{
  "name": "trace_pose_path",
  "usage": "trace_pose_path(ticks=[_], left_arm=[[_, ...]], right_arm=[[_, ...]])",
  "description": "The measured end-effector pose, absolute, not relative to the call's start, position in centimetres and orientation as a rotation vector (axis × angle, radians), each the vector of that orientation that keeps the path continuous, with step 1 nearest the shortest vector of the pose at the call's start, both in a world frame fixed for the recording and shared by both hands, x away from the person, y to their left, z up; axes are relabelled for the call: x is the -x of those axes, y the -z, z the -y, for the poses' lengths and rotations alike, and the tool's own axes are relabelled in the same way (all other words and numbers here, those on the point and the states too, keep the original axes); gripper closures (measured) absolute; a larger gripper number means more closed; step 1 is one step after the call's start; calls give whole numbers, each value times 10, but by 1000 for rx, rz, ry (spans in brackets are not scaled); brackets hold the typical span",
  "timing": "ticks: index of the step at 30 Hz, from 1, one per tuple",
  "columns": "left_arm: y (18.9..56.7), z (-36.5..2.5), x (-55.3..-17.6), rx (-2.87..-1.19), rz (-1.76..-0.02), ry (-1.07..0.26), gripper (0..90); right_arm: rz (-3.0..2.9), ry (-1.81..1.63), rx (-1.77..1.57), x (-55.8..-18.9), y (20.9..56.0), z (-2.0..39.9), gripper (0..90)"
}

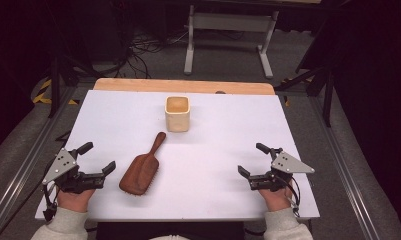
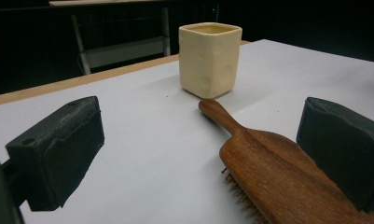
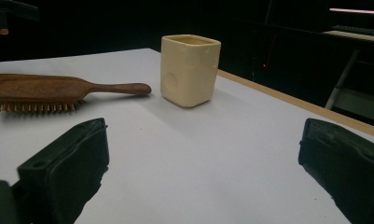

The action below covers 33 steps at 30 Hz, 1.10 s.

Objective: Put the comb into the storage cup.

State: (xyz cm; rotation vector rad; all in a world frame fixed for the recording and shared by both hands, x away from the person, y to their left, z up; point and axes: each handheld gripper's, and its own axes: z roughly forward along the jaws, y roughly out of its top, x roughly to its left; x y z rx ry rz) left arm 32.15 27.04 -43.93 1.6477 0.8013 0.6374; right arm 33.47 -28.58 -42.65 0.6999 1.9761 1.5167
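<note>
- The brush (image 1: 140, 171) lies bristles-down on the worktop (image 1: 213, 150), just beside the left tongs (image 1: 98, 157), toward the middle of the worktop from them.
- Its long axis runs on a slant: the broad head sits near the person's edge, and the handle points away and a little to the right, toward the cup (image 1: 177, 113).
- In the left gripper view the brush head (image 2: 287, 182) sits right against the inner side of one jaw, while the handle tip ends just short of the cup (image 2: 209, 58), not touching it as far as I can tell.
- The left tongs are plainly the nearer; the right tongs (image 1: 251, 162) rest well apart from the brush, across bare worktop.
- Both tongs are released, jaws spread wide, with nothing gripped between them.
- The cup stands upright toward the far middle of the worktop, mouth up. From above its inside looks empty.
- My judgement: the coming move is for the left tongs to close on the brush, likely across the handle or the narrow neck.
</note>
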Motion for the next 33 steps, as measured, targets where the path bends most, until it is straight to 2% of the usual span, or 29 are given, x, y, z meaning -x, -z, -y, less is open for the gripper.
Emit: trace_pose_path(ticks=[24,33], left_arm=[[434,-264,-324,-1673,-760,-608,8],[419,-252,-336,-1702,-713,-533,23]], right_arm=[[-1969,-1535,-699,-332,426,287,18],[-1972,-1538,-695,-332,426,286,18]])
